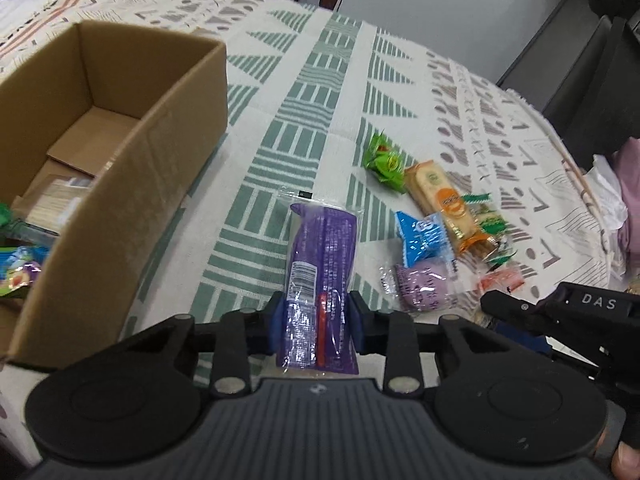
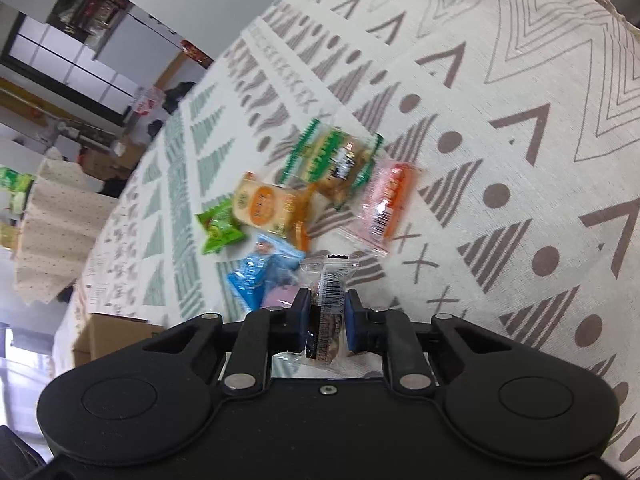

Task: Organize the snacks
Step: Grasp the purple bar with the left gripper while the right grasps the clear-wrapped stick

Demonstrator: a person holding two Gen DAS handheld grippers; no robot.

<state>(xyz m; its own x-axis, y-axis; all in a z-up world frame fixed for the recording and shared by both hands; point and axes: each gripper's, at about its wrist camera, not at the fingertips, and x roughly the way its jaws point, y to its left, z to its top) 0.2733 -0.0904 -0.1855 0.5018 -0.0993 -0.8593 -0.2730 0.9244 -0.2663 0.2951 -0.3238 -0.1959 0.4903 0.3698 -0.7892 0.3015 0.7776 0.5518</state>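
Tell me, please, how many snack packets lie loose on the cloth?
6, clustered: green packet farthest, orange packet beside it, blue packet and lilac packet nearer, green-edged packet and pink packet rightmost. Some may be hidden.

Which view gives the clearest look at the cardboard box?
The left wrist view: the cardboard box fills its left side, open top and inside visible, a few packets in the near end. The right wrist view shows only a small corner of it at lower left, behind the hand-held gripper's body.

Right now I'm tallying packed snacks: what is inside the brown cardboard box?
Inside the brown cardboard box: loose cardboard flaps, a pale clear-wrapped pack, and green and blue wrappers at its near end. The near wall hides the rest.
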